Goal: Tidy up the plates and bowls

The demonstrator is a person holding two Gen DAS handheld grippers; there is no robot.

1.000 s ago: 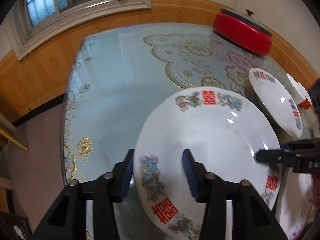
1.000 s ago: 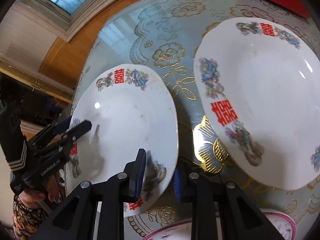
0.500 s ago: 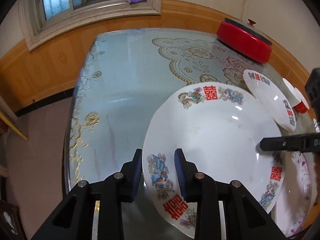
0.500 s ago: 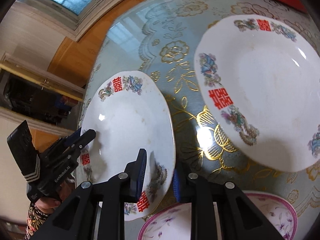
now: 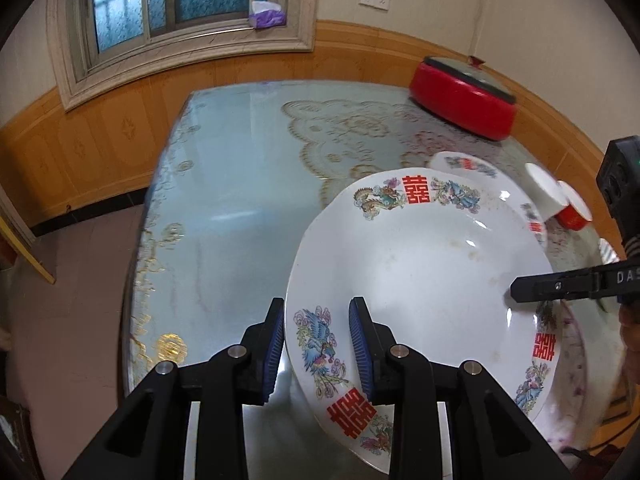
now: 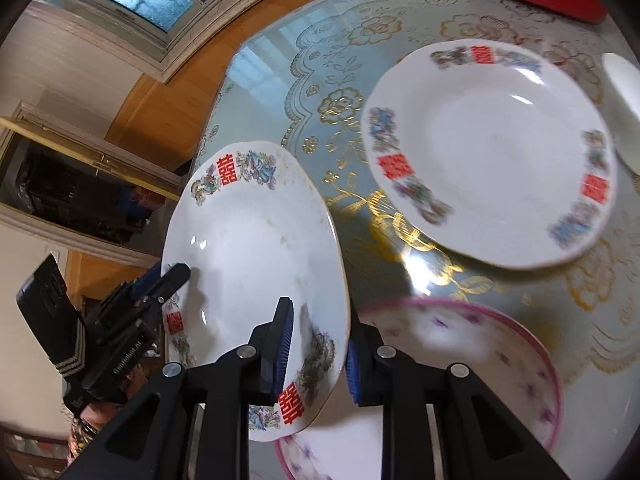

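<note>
Left tool (image 5: 316, 344): its pads are pinching the near rim of the plate (image 5: 424, 276); a second ago they were standing wider around that rim, so the grip is only just closing up (pads on either face of the rim now).
Right tool (image 6: 318, 350): it is clamping the opposite rim of the same plate (image 6: 256, 276), narrow, as it was a second ago.
Plate: it is hanging between the two tools, tilted, and is riding higher over the tabletop (image 5: 240, 184) than a second ago; more of the tabletop is showing beyond it.
Under the right tool: a pink-rimmed bowl (image 6: 460, 364) is coming into view below and just past the tips, where only a sliver was showing before.
Ahead of the right tool: a second plate (image 6: 492, 160) is lying flat on the tabletop, well apart from the carried one.
Far from the left tool: a red pot (image 5: 464, 98) is sitting at the far edge; two cups (image 5: 560, 200) are lying to the right (hard to tell more).
Meaning: with both rims gripped and the plate off the tabletop, the carry is likely under way; where it is meant to land I cannot tell, perhaps onto the second plate.
</note>
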